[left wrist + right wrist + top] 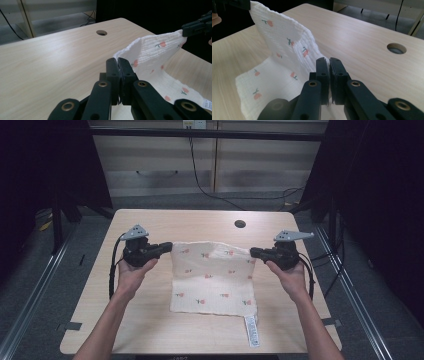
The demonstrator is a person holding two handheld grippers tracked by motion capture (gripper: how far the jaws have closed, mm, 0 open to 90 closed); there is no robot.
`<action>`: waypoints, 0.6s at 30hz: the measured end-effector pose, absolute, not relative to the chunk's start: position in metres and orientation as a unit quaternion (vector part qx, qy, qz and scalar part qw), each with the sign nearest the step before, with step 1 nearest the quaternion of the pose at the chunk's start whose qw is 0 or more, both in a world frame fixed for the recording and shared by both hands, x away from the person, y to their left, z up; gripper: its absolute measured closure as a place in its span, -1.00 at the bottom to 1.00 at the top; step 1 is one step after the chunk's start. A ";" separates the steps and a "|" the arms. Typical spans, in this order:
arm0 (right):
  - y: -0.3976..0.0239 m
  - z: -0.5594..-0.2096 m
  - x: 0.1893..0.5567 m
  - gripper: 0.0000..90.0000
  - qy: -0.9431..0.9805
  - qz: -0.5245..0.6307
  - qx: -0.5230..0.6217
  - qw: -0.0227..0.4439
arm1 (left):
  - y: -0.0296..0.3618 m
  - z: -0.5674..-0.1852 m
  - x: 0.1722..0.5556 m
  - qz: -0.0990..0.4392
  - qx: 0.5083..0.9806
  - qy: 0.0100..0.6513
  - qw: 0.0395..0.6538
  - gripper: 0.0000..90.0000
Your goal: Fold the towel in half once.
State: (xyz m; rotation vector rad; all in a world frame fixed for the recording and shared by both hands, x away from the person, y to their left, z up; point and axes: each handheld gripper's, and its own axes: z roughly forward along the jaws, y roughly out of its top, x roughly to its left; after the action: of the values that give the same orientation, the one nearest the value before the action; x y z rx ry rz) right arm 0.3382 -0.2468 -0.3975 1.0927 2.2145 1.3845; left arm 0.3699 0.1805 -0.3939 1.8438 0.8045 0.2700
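A white cloth (212,277) printed with small red flowers lies on the wooden table (150,330), its far edge lifted off the surface. My left gripper (170,247) is shut on the cloth's far left corner, and my right gripper (252,252) is shut on the far right corner. Seen from the left gripper view, the jaws of my left gripper (117,60) pinch the cloth (152,55), which stretches away to the other gripper (197,26). My right gripper (329,60) clamps the cloth (284,50) the same way. A white label (252,330) hangs at the cloth's near right corner.
A round cable hole (240,224) sits in the table near its far edge. Cabinets (200,160) and trailing cables (210,190) stand behind the table. Metal rails (35,290) run along the floor on both sides.
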 end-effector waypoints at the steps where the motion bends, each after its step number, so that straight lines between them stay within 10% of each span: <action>1: -0.248 -0.401 0.335 0.92 0.773 0.483 0.382 0.152 | 0.180 -0.397 0.367 0.111 0.772 0.336 0.528 0.96; 18: -0.253 -0.441 0.279 0.92 0.787 0.478 0.371 0.122 | 0.190 -0.429 0.325 0.100 0.793 0.315 0.512 0.96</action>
State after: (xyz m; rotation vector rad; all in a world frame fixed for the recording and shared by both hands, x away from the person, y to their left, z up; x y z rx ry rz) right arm 0.2787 -0.2528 -0.4407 1.0818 2.2985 1.3945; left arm 0.3248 0.1902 -0.4287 1.9077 0.7571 0.2395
